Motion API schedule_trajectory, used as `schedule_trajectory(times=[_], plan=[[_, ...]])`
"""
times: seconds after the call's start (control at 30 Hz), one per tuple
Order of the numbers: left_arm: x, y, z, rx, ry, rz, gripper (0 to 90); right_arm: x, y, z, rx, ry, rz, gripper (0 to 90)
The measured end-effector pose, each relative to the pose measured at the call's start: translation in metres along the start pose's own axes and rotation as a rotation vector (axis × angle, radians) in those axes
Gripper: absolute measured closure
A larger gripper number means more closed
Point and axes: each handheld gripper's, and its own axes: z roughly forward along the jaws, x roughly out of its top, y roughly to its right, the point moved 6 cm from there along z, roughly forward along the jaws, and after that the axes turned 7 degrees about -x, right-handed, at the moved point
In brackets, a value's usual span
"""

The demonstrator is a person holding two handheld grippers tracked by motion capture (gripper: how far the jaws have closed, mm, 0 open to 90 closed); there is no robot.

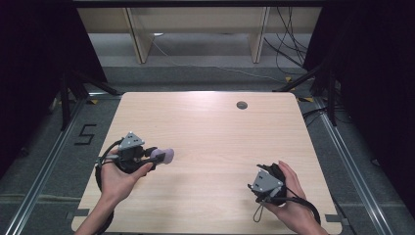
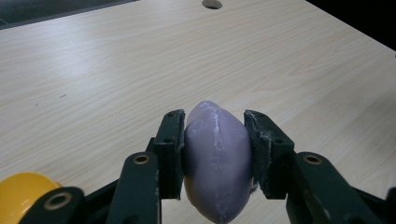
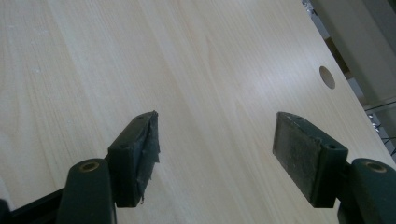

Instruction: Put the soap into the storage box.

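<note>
Now the left tool point(image 1: 157, 155) is clamped on a lilac oval object point(image 1: 164, 155), smooth and egg-like, perhaps a soap bar, though the exact kind cannot be told. In the high view it sits near the left edge of the bench point(image 1: 210, 127), pointing toward the middle of the bench with the lilac piece at its tip, lifted off the wood as far as can be judged. In the left gripper view, the two black pads point(image 2: 170, 149) press the object's point(image 2: 217, 163) broad flanks, one on each side. Its long axis runs along the tool's own line, one rounded end pointing away toward the far bench edge, the other back toward the hand. A pale seam runs lengthwise down its top face. A yellow rounded thing point(image 2: 21, 193) peeks in at the lower left corner of that view.

Over at the near right corner, the right tool point(image 1: 258, 172) rests in the hand, released. In the right gripper view its jaws stand wide apart with bare wood between them, and the round cable hole point(image 3: 327, 77) lies well beyond.
</note>
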Motion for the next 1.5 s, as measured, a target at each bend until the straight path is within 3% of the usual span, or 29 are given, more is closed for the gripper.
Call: schedule_trajectory(times=[0.03, 0.13, 0.17, 0.23, 0.47, 0.5, 0.63, 1.43, 1.5], plan=[[0.0, -0.001, 0.0, 0.001, 0.022, -0.02, 59.0, 0.0, 0.0, 0.0, 0.0, 0.0, 0.001, 32.2], [-0.001, -0.004, -0.004, 0.009, 0.003, -0.007, 59.0, 0.0, 0.0, 0.0, 0.0, 0.0, 0.0, 32.2], [0.0, -0.005, -0.004, 0.007, 0.024, -0.03, 59.1, 0.0, 0.0, 0.0, 0.0, -0.001, 0.0, 32.2], [0.0, -0.005, -0.004, 0.013, 0.035, -0.035, 59.0, 0.0, 0.0, 0.0, 0.0, -0.001, 0.0, 32.2], [-0.003, -0.013, -0.011, 0.028, 0.024, -0.034, 59.1, 0.0, 0.001, 0.0, -0.003, 0.0, -0.001, 32.2], [-0.002, -0.013, -0.01, 0.036, 0.047, -0.054, 59.1, 0.0, 0.001, 0.0, -0.003, 0.001, -0.001, 32.2], [-0.003, -0.016, -0.013, 0.049, 0.048, -0.071, 59.1, 0.0, 0.001, 0.0, -0.002, 0.0, -0.002, 32.3], [-0.012, -0.047, -0.028, 0.174, 0.101, -0.147, 59.1, -0.001, 0.0, 0.001, 0.003, -0.002, 0.004, 32.0], [-0.012, -0.05, -0.03, 0.191, 0.103, -0.152, 59.1, 0.0, 0.0, 0.001, 0.01, 0.002, -0.012, 32.0]])
